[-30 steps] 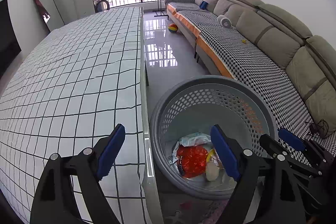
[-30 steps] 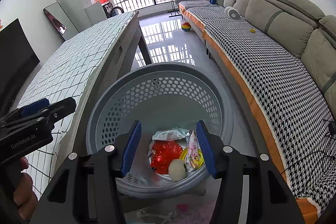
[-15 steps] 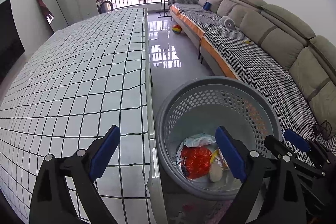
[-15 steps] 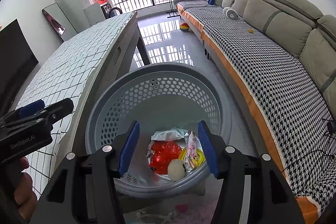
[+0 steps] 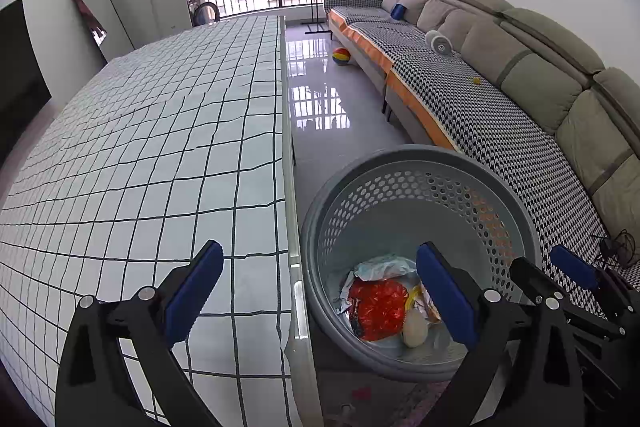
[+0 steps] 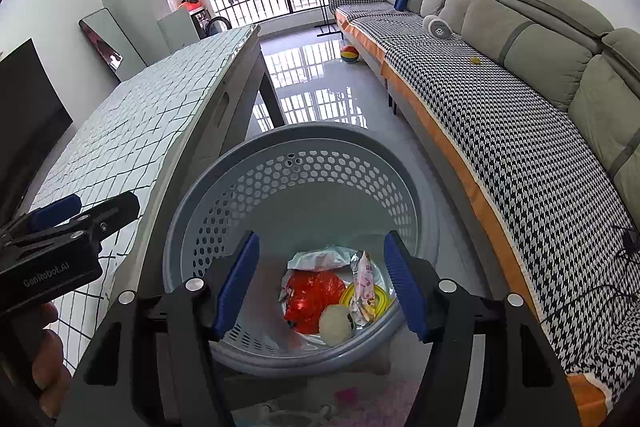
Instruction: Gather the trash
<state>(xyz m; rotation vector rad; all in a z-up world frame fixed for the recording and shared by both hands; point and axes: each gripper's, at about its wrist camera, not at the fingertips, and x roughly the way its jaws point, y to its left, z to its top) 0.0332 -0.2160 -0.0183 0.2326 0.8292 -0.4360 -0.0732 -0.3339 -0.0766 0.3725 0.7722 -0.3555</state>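
Both grippers wide apart, nothing held. Right gripper (image 6: 320, 283) sits straight over the basket (image 6: 224, 195); trash (image 6: 316, 295) lies in its bottom, directly below. Left gripper (image 5: 320, 295) straddles the table (image 5: 160, 147) edge, basket on its right. Table shows no trash; basket's near wall hides part of the pile

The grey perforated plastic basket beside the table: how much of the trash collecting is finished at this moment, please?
Done: the grey perforated plastic basket already holds a red crinkled wrapper, a white crumpled bag, a pale round ball and a pink snack packet. In hand: nothing; the left gripper and right gripper are both open and empty. Left: no trash shows on the checked tablecloth.
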